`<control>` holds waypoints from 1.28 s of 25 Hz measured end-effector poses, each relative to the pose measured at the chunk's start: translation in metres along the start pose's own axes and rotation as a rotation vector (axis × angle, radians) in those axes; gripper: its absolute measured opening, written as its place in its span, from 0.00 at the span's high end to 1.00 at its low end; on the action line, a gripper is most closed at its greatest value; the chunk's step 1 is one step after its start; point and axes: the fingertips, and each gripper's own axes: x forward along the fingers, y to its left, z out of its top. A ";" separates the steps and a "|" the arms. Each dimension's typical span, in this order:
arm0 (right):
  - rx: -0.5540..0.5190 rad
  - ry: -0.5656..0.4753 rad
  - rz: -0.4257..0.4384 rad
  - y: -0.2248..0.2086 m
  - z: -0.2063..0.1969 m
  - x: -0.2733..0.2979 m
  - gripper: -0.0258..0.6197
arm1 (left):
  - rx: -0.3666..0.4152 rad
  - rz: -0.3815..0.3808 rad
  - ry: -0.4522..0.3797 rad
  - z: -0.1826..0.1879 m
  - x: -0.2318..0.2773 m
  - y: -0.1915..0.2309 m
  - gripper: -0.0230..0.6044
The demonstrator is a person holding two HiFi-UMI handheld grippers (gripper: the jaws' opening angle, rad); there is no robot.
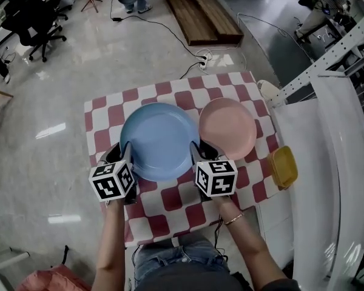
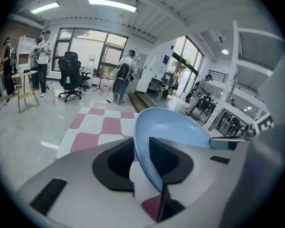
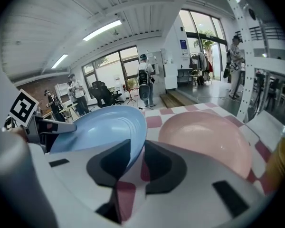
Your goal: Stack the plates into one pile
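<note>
On the red-and-white checkered tablecloth (image 1: 170, 202) a pink plate (image 1: 227, 128) lies just right of the blue plate (image 1: 159, 139), with a yellow dish (image 1: 283, 167) at the cloth's right edge, while the left gripper (image 1: 122, 153) and right gripper (image 1: 200, 153) each pinch the blue plate's opposite rims.

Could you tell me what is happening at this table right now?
A person is working with a handheld gripper in each hand. The left gripper and the right gripper both have their fingers closed on the near rim of the blue plate, one at each side. The pink plate lies beside it on the checkered tablecloth, untouched, so the plates are not yet stacked.
</note>
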 end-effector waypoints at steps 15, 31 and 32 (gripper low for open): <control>0.138 -0.096 -0.223 -0.126 -0.012 -0.092 0.81 | 0.152 -0.228 0.056 -0.011 0.040 -0.151 0.79; 0.225 -0.111 -0.311 -0.212 -0.028 -0.129 0.81 | 0.236 -0.308 0.091 -0.017 0.079 -0.247 0.80; 0.227 -0.109 -0.311 -0.216 -0.028 -0.128 0.81 | 0.235 -0.307 0.091 -0.017 0.080 -0.250 0.80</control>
